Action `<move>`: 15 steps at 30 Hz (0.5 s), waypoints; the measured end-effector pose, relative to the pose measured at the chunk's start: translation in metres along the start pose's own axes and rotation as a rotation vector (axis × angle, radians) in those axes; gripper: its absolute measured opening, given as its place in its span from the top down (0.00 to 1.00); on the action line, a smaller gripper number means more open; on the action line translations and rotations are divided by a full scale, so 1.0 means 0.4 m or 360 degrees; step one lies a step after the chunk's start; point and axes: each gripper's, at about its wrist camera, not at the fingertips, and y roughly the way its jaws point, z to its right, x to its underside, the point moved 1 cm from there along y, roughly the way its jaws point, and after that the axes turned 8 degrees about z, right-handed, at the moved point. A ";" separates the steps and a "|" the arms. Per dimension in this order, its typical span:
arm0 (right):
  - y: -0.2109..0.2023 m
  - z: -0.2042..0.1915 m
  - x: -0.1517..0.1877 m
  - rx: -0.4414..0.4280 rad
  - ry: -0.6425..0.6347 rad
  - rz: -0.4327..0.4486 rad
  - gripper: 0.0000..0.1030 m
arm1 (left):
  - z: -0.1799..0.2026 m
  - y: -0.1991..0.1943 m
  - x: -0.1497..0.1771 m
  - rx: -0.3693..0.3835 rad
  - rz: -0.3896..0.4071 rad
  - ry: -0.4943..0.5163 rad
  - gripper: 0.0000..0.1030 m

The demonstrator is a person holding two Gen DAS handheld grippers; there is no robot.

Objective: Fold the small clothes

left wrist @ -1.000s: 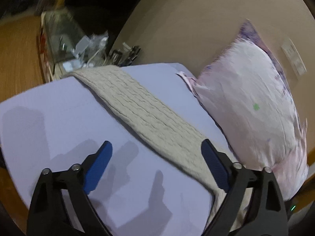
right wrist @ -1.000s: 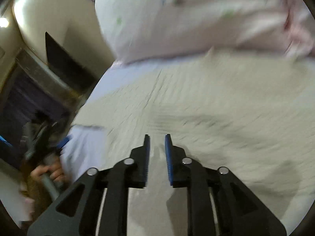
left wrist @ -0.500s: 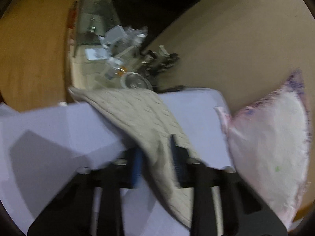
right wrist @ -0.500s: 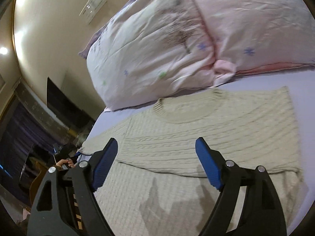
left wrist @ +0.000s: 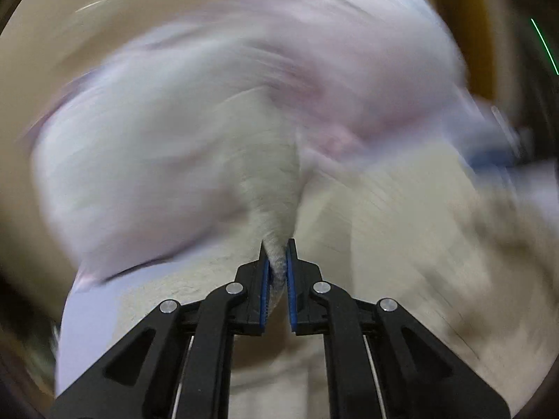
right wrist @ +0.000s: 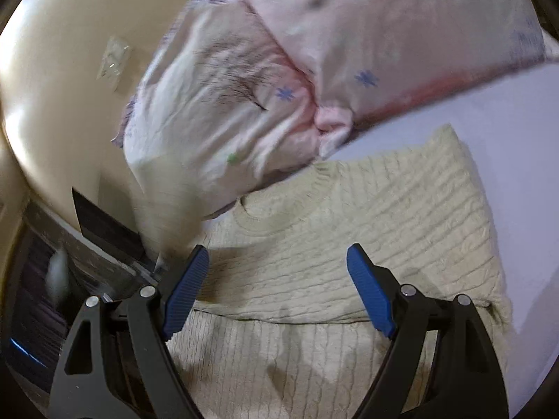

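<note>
our left gripper (left wrist: 276, 272) is pinching a sleeve of the cream cable-knit sweater (right wrist: 349, 244), which is lying just below the pink pillows (right wrist: 279, 70); our right gripper (right wrist: 276, 296) is hovering agape. swinging fast, we're risking the sleeve slipping free or landing crooked.

left gripper (left wrist: 276, 272) clamped on a pinched fold of the cream knit sweater (left wrist: 276, 209); fabric rises in a ridge away from the blue pads (left wrist: 264, 291). more sweater spreads to the right, over the lavender sheet (left wrist: 87, 314). heavy motion blur up top, pinkish-white mass there is probably a pillow (left wrist: 216, 104).
</note>
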 end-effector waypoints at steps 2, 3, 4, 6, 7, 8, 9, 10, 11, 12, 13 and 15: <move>0.011 0.042 -0.003 0.0036 0.0094 -0.0048 0.21 | 0.129 0.045 0.038 0.0055 -0.0106 0.0246 0.89; 0.012 0.056 -0.004 0.0038 0.0126 -0.0063 0.21 | 0.162 0.045 0.053 -0.0023 -0.0101 0.0352 0.89; 0.011 0.073 -0.006 0.0033 0.0164 -0.0080 0.22 | 0.181 0.034 0.059 -0.0096 -0.0063 0.0436 0.86; 0.006 0.090 -0.008 0.0037 0.0192 -0.0097 0.30 | 0.157 -0.015 0.056 -0.0043 0.0002 0.0378 0.62; 0.005 0.095 -0.010 0.0060 0.0191 -0.0100 0.33 | 0.125 -0.037 0.054 -0.0009 0.0012 0.0293 0.53; 0.006 0.098 -0.011 0.0083 0.0187 -0.0103 0.39 | 0.082 -0.071 0.057 0.0028 0.0020 0.0179 0.45; 0.014 0.099 -0.011 0.0101 0.0178 -0.0121 0.43 | 0.047 -0.097 0.064 0.0050 0.0028 0.0097 0.44; 0.026 0.097 -0.009 0.0117 0.0165 -0.0149 0.45 | 0.014 -0.117 0.072 0.0060 0.0027 0.0029 0.44; 0.039 0.095 -0.007 0.0136 0.0150 -0.0175 0.47 | -0.025 -0.142 0.085 0.0065 0.0013 -0.0062 0.44; 0.056 0.093 -0.002 0.0165 0.0131 -0.0212 0.54 | -0.058 -0.156 0.102 0.0075 -0.0012 -0.0133 0.43; 0.082 0.088 0.009 0.0204 0.0096 -0.0278 0.60 | -0.092 -0.171 0.119 0.0084 -0.0041 -0.0215 0.42; 0.116 0.078 0.030 0.0242 0.0007 -0.0341 0.91 | -0.181 -0.201 0.169 0.0127 -0.0131 -0.0454 0.42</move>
